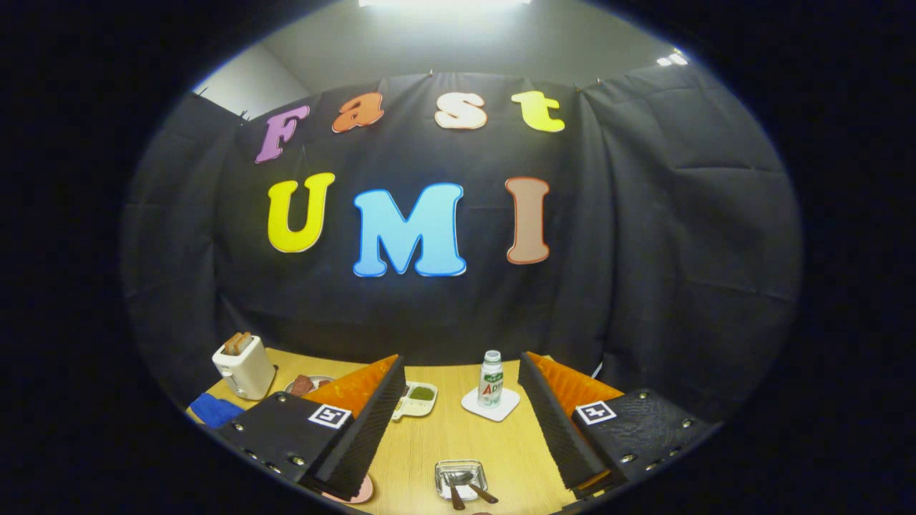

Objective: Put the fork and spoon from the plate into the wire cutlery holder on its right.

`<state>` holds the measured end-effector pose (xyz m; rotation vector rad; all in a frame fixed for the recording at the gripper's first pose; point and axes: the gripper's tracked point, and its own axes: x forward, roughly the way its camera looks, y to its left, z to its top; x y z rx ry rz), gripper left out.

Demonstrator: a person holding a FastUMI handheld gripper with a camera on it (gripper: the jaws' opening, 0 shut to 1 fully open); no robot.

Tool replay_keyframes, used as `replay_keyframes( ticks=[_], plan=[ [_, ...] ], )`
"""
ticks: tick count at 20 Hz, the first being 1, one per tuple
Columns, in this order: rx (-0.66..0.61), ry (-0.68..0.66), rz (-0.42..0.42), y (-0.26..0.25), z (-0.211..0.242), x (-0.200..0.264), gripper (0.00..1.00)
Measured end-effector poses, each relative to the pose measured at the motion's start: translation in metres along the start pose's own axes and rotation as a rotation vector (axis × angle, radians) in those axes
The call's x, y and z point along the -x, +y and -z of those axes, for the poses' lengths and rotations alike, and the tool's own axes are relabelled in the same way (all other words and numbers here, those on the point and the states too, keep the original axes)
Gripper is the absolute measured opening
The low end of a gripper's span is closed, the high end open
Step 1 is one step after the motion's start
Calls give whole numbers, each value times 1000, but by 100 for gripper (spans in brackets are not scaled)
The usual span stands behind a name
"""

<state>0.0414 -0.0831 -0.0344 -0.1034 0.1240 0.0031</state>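
1. Nearest the lens, low between the fingers: a small square shiny holder (461, 473) on the desk (444, 436), with two brown-handled utensils (484, 493) lying in it, heads inside and handles sticking out toward the camera.
2. Just left of it, a pink plate (361, 492), mostly tucked under the left finger; no cutlery visible on its bare edge.
3. Gripper (459, 360) released: fingers spread wide, holding nothing, raised above the desk and aimed at the booth wall.
4. Key relation: holder and utensils sit below and short of the fingertips, roughly midway between the fingers. Long axes of the handles run toward the camera, the right one slanting rightward.
5. Judged from this, fork and spoon seem to lie already in the holder right of the plate.
6. Hard to make out: which utensil is fork and which spoon, whether the holder is wire, and the handle ends, which are cut off.
7. Farther off: bottle (491, 378), toaster (243, 368).
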Motion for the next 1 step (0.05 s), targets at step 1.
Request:
replay_keyframes(
  ticks=[1],
  plan=[
    [11,-21,0,0,-7,3,98]
  ],
)
